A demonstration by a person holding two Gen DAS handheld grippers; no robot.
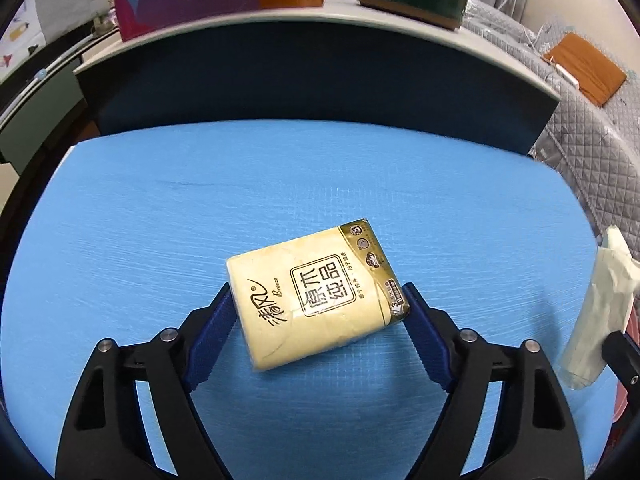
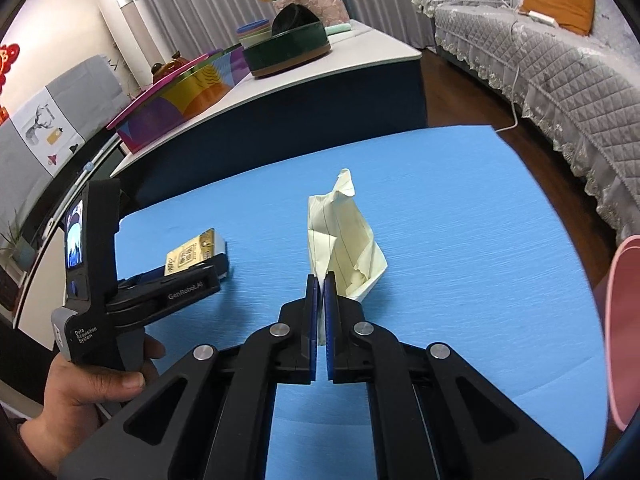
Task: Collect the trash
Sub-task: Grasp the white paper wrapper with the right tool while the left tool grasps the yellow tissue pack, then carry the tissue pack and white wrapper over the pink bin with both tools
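Note:
A yellow tissue pack (image 1: pixel 316 300) with printed characters lies tilted on the blue mat (image 1: pixel 180 208). My left gripper (image 1: pixel 317 292) straddles it, and its blue pads (image 1: pixel 212 332) touch the pack's two opposite sides. The right wrist view shows the same pack (image 2: pixel 192 254) between that gripper's fingers (image 2: pixel 212 266), with a hand on the handle. My right gripper (image 2: pixel 322 276) is shut on a crumpled sheet of pale yellow lined paper (image 2: pixel 344 236), which stands up above the mat (image 2: pixel 460 220). That paper (image 1: pixel 596 312) also hangs at the right edge of the left wrist view.
A pink curved rim (image 2: pixel 624 332) sits at the right edge, beside the mat. Behind the mat stands a low white-topped table (image 2: pixel 372 52) with a colourful box (image 2: pixel 176 108) and a dark green round tin (image 2: pixel 288 52). A grey quilted sofa (image 2: pixel 540 68) lies to the right.

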